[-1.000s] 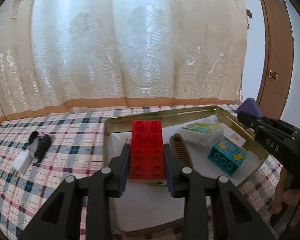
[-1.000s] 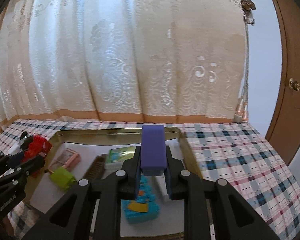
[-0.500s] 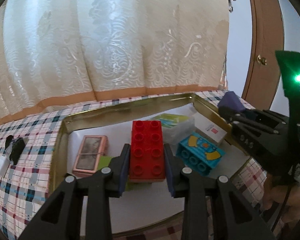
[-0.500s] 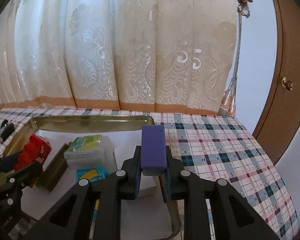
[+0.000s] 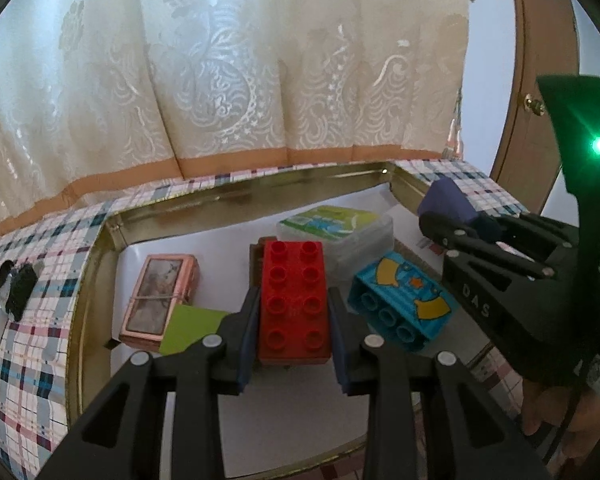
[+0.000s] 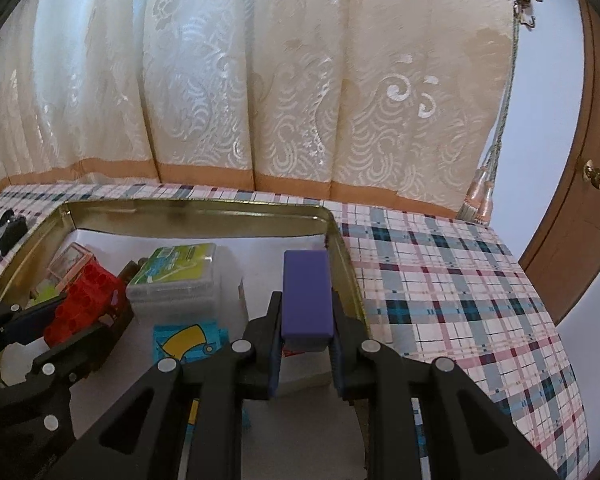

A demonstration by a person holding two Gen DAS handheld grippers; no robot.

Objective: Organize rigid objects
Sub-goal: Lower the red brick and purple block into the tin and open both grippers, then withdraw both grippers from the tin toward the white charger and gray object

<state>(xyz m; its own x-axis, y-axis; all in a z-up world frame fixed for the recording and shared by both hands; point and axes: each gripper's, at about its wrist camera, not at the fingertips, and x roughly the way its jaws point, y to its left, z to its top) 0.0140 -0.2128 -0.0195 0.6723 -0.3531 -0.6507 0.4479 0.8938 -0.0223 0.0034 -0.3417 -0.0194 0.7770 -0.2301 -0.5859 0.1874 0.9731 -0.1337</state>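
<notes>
Clamped in the left gripper (image 5: 293, 312) jaws, a red brick (image 5: 293, 300) is held over the tray (image 5: 236, 196), a blue block (image 5: 400, 300) at right, while a purple block (image 6: 306, 296) is gripped by the right gripper (image 6: 305, 334).

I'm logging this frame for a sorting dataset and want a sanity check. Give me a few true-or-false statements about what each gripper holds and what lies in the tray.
1. The left gripper clamps a red brick. True.
2. The right gripper is open. False: it is shut on a purple block.
3. A blue brick lies in the gold tray. True.
4. The tray sits on bare wood. False: on a plaid tablecloth.
</notes>
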